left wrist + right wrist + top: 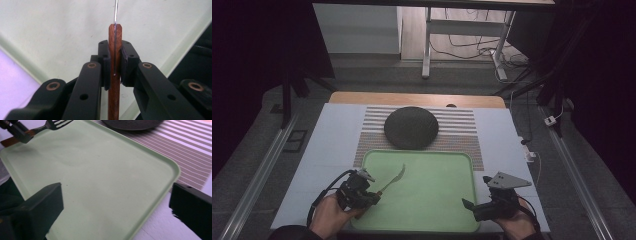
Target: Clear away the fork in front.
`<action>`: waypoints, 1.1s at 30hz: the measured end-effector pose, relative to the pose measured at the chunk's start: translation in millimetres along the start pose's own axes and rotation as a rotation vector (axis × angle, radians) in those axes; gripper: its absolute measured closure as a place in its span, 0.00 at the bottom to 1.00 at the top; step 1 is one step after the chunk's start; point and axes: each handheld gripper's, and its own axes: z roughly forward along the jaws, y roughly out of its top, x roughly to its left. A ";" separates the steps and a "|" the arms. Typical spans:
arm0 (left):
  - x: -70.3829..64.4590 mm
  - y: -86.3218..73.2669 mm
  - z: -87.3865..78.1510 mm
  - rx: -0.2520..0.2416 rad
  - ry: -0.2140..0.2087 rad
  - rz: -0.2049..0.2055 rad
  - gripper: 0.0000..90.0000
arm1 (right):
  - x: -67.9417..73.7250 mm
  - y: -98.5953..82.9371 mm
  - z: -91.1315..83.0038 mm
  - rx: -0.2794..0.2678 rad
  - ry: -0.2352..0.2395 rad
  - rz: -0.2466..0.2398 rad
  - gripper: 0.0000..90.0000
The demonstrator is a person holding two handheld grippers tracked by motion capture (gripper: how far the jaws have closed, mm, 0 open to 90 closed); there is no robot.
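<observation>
High view, fork (395, 179) clamped in left hand-held gripper (373, 196)

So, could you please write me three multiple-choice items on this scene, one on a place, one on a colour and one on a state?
1. Where does the round dark grey plate lie?
A. on the striped placemat, beyond the tray
B. inside the tray
C. on the floor

2. What colour is the flat rectangular plastic tray?
A. red
B. light green
C. blue

3. What is the left gripper doing?
A. hanging open with nothing in it
B. gripping the plate
C. clamping the wooden handle of a metal fork

Answers: 1 A, as the high view shows the plate on the placemat past the tray's far rim. 2 B, as the tray looks pale green in the high and right gripper views. 3 C, as the left gripper view shows both jaws pressed on the reddish wooden handle.
</observation>
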 end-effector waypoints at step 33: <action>14.4 8.7 2.1 -0.034 0.020 -0.126 0.90 | -5.9 -11.7 -16.3 0.008 -0.033 0.050 0.00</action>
